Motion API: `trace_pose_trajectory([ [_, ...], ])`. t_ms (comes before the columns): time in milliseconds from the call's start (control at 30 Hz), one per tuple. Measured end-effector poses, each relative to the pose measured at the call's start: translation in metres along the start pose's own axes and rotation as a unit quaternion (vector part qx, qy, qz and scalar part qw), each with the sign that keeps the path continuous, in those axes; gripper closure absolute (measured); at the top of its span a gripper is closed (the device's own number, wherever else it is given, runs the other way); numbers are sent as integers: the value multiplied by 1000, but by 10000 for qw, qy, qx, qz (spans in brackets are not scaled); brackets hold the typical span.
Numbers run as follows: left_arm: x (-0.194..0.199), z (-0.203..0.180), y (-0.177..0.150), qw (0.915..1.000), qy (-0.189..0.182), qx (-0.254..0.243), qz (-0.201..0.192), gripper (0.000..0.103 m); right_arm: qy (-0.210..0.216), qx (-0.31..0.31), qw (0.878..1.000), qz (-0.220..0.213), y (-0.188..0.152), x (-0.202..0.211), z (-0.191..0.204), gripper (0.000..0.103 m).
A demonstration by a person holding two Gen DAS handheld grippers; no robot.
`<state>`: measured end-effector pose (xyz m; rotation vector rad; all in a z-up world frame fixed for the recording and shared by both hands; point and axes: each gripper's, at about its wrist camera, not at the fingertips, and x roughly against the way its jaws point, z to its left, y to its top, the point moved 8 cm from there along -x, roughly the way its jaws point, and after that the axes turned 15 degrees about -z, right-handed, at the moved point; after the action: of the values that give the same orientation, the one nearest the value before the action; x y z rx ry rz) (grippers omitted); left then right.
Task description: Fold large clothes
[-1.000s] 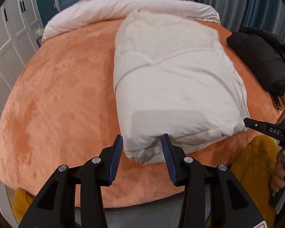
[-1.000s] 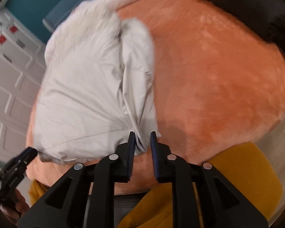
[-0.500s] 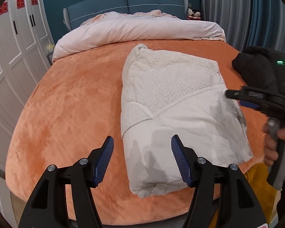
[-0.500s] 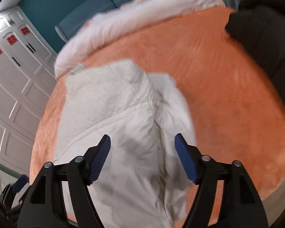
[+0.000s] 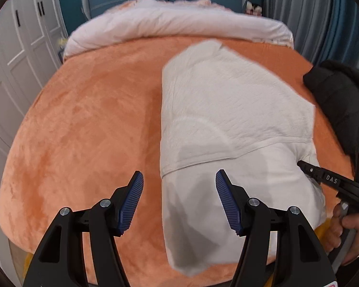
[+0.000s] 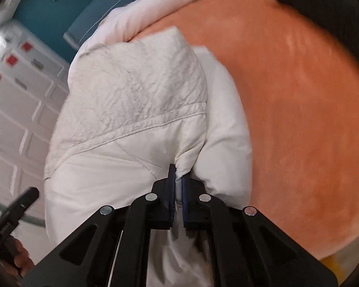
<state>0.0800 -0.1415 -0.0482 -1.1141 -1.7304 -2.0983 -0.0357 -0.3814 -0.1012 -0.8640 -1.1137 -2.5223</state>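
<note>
Looking along the left gripper (image 5: 179, 201), we are seeing its jaws standing wide over the near end of the white padded coat (image 5: 227, 124), gripping nothing; one-handed lifting risks undoing the fold. The coat is lying on the orange bedspread (image 5: 88, 129), black garment (image 5: 342, 100) beside.

Turning to the right view, the right gripper (image 6: 178, 186) is pinching a coat fold (image 6: 131, 95); the bite looks shallow, possibly slipping. White wardrobes (image 6: 14, 100) are standing behind.

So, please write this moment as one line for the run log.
stage: folding white jacket on orange bed cover | left gripper: open, above jacket's near end | right gripper: just closed, shut on jacket's fabric
</note>
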Motion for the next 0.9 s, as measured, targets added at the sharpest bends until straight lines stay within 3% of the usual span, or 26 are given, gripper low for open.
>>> trace_pose_trajectory([
  [133,-10,4,-2,9988,-201,427,144,40,-12,82,10000,7,11,7,11,99],
  [233,-7,12,3,9961,-377,799,71,34,183,157,9989,-408,33,38,27,98],
  [333,-11,7,3,9976,-284,626,93,34,100,320,9981,-517,41,46,33,98],
  [467,-25,-4,-13,9988,-204,392,221,31,-818,1201,9892,184,7,6,18,100],
  [533,-27,-3,-15,9994,-133,291,151,24,-885,1142,9888,363,-7,-4,2,103],
  [600,-25,1,-13,9988,-219,386,208,24,-717,826,9937,232,-5,11,-2,101],
  [667,-23,12,-7,9969,-341,682,202,24,-548,549,9970,1,4,25,-4,94],
  [700,-23,16,-3,9957,-388,831,157,20,-457,430,9980,-109,9,32,-5,81],
  [733,-23,21,0,9946,-411,944,120,17,-284,264,9990,-243,14,40,-4,61],
  [767,-27,26,4,9932,-409,1085,87,17,-202,171,9991,-322,17,45,-4,50],
  [800,-32,30,5,9917,-425,1206,101,17,-224,115,9988,-410,21,47,-6,29],
  [833,-36,31,5,9902,-485,1299,139,16,-268,107,9985,-459,24,45,-9,19],
  [900,-52,32,0,9837,-726,1606,363,14,-382,113,9985,-369,24,35,-17,18],
])
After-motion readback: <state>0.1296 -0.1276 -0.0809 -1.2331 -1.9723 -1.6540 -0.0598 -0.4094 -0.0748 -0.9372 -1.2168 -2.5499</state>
